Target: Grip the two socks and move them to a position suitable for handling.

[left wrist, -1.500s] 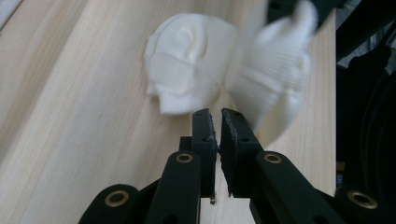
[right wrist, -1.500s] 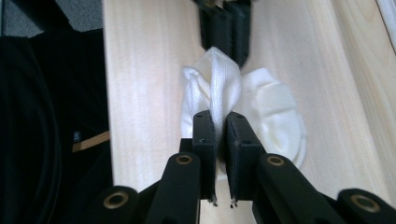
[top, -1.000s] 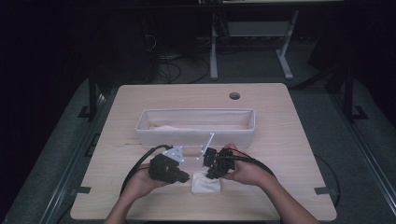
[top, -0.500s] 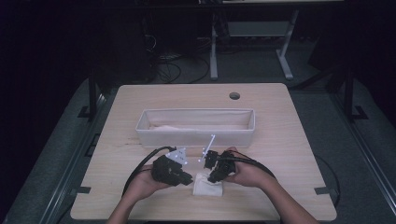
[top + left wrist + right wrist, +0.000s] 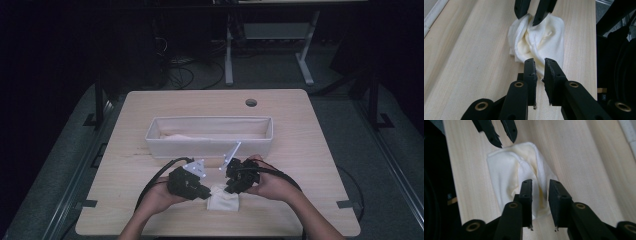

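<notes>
A folded white cloth (image 5: 224,198) lies on the wooden table (image 5: 300,150) near its front edge, between my two grippers. My left gripper (image 5: 209,196) comes at it from the left. In the left gripper view its jaws (image 5: 540,68) stand almost together, pinching the cloth's (image 5: 549,37) near corner. My right gripper (image 5: 231,191) meets the cloth from the right. Its jaws (image 5: 540,185) have just been opening and now straddle a raised fold of the cloth (image 5: 504,170) without pressing it. Each gripper view shows the other gripper, the right (image 5: 527,21) and the left (image 5: 506,143), at the cloth's far edge.
A long white bin (image 5: 210,146) stands across the middle of the table just behind the hands, with a pale cloth (image 5: 180,136) lying inside at its left. A round cable hole (image 5: 251,102) sits near the back edge. Black cables loop out beside both wrists.
</notes>
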